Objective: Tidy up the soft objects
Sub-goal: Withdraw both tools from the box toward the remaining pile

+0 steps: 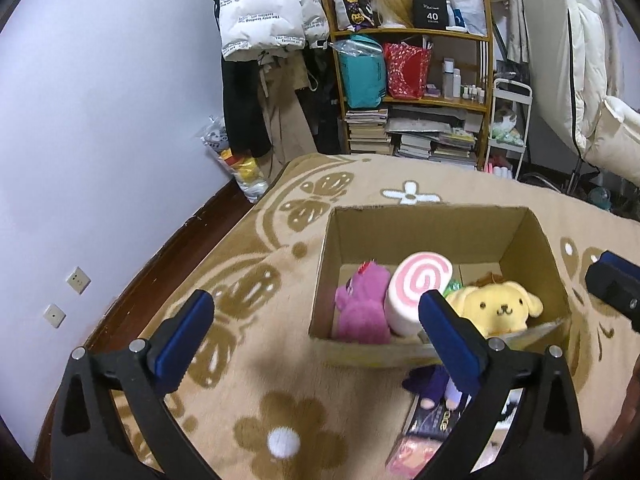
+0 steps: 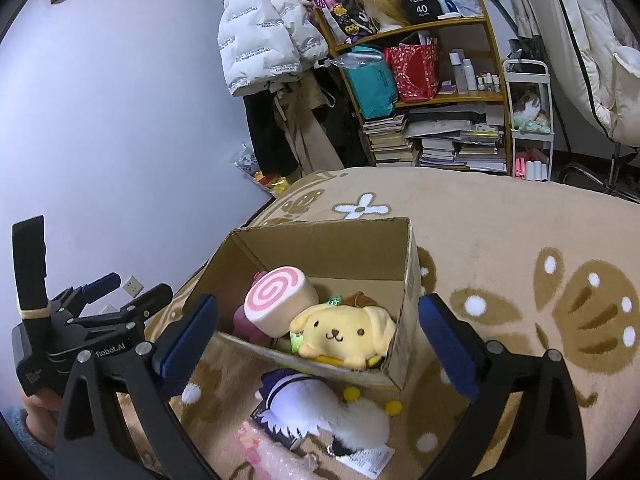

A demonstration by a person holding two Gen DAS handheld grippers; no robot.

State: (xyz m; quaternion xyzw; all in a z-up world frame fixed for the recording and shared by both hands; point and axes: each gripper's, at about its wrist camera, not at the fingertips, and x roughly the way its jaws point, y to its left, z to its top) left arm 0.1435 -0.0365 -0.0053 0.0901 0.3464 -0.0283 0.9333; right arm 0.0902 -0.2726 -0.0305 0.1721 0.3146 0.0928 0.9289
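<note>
Plush toys are sitting in the corrugated cardboard box [image 1: 436, 224] on my fuzzy beige carpet [image 1: 280, 360].

Left wrist view: I am seeing my left gripper [image 1: 316, 340] spread wide with nothing between its blue pads; inside the box are lying a shaggy purple plush [image 1: 362, 304], a smooth pink-swirl roll cushion [image 1: 416, 288] and a rounded yellow dog plush [image 1: 500, 306]. Right wrist view: my right gripper [image 2: 320, 340] is also gaping empty, the same swirl roll and yellow dog are filling the box, and a white fluffy doll [image 2: 320, 408] with purple hair is lying on the carpet just in front of it.
</note>
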